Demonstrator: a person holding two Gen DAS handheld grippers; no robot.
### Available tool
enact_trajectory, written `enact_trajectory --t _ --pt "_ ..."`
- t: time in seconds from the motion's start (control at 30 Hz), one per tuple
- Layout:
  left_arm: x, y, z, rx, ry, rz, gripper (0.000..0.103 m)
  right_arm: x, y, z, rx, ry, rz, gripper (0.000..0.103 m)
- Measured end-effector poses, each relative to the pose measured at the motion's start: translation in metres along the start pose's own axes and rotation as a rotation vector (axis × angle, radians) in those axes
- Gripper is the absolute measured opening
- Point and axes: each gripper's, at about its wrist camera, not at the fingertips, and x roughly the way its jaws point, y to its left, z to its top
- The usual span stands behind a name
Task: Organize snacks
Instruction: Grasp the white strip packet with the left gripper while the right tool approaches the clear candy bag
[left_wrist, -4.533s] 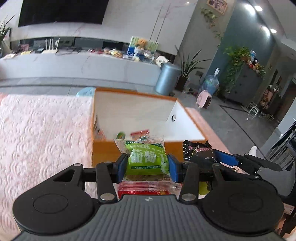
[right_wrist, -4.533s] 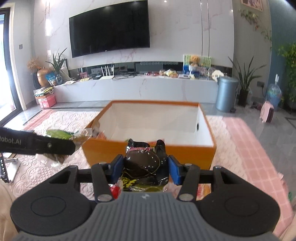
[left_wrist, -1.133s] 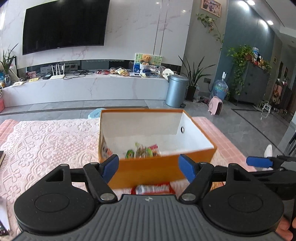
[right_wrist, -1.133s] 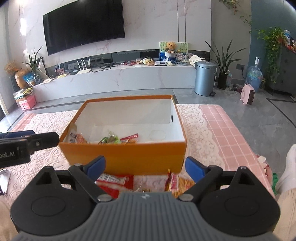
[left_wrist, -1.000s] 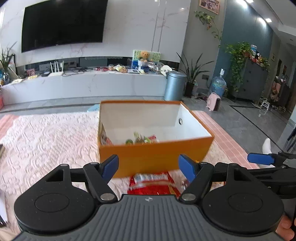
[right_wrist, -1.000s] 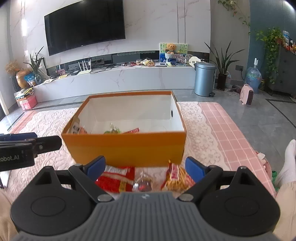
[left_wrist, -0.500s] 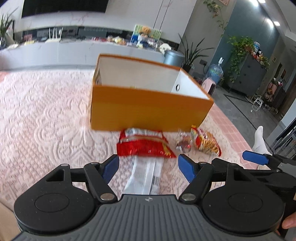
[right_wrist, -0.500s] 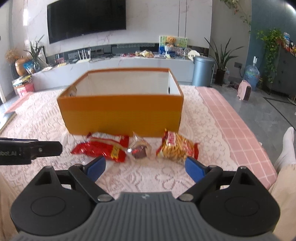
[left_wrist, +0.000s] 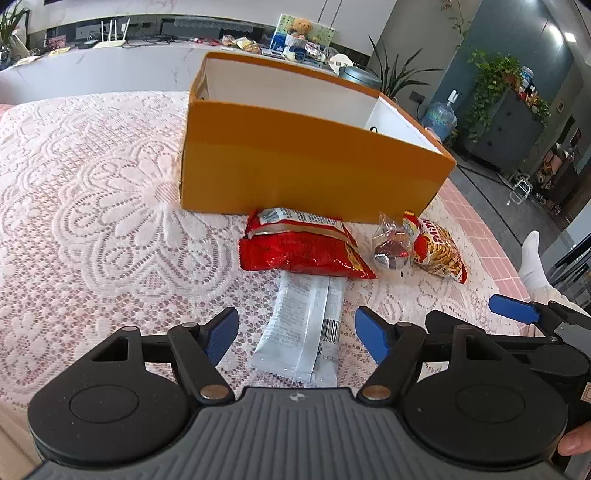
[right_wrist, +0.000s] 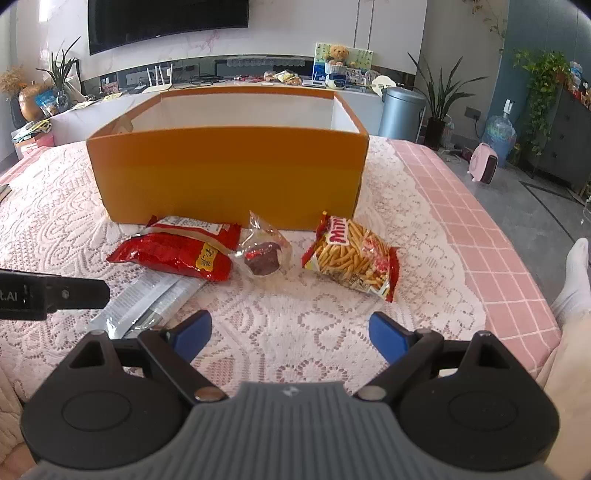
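Observation:
An orange box (left_wrist: 306, 173) (right_wrist: 229, 177) stands on the lace-covered table, its inside hidden from this low angle. In front of it lie a red snack bag (left_wrist: 299, 251) (right_wrist: 177, 251), a clear-wrapped brown cake (left_wrist: 391, 251) (right_wrist: 264, 254), a bag of yellow sticks (left_wrist: 437, 251) (right_wrist: 354, 258) and a silver-white packet (left_wrist: 304, 328) (right_wrist: 147, 302). My left gripper (left_wrist: 297, 332) is open just above the silver-white packet's near end. My right gripper (right_wrist: 290, 330) is open over bare lace, short of the sticks bag and the cake.
The pink table edge (right_wrist: 517, 266) runs along the right, with a person's white-socked foot (right_wrist: 574, 280) beyond it. The other gripper's black arm (right_wrist: 51, 293) reaches in from the left in the right wrist view. A grey bin (right_wrist: 400, 110) and plants stand behind.
Both grippers have sunk toward the table and tilted down. The box's inside has dropped out of sight, and the loose snacks in front of it have come into full view.

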Motion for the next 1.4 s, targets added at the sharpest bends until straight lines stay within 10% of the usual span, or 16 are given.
enact_trajectory --t 0.67,0.87,1.4 --pt "0.059 -0.032 0.004 0.224 0.088 0.039 0.084 0.019 -0.008 0.005 -0.004 -0.045 0.007 0.078" --pt "0.063 -0.042 -0.002 0.326 0.054 0.091 0.066 0.021 -0.005 0.012 -0.01 -0.089 0.045 0.075" --pt "0.027 -0.01 0.014 0.115 0.141 -0.042 0.054 0.051 0.019 0.029 -0.124 -0.141 0.076 0.067"
